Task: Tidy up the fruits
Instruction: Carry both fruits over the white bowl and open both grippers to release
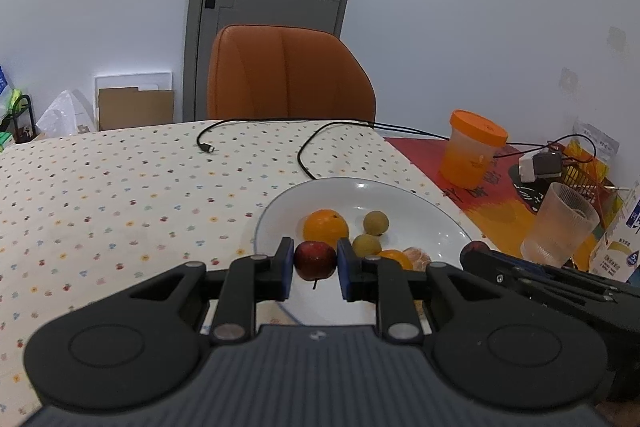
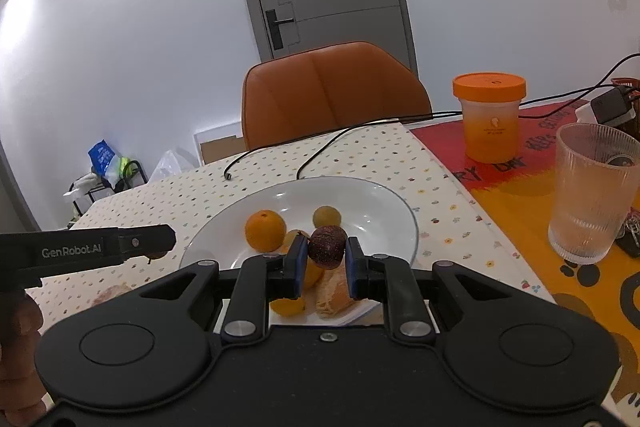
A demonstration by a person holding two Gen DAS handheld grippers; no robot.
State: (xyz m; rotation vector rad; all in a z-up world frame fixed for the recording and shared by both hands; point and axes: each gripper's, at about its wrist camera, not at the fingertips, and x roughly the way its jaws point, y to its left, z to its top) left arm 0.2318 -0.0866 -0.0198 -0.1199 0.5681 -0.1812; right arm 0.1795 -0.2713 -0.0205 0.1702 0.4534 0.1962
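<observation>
Clamped between the left gripper's fingers, a red apple hangs above the white plate's near rim. To its right, the right gripper pinches a dark wrinkled fruit over the plate, above an orange and two greenish fruits.

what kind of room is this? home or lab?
Most likely a home dining room: a table under a dotted tablecloth, an orange chair pulled up to it, a plate of fruit, and a drinking glass.
</observation>
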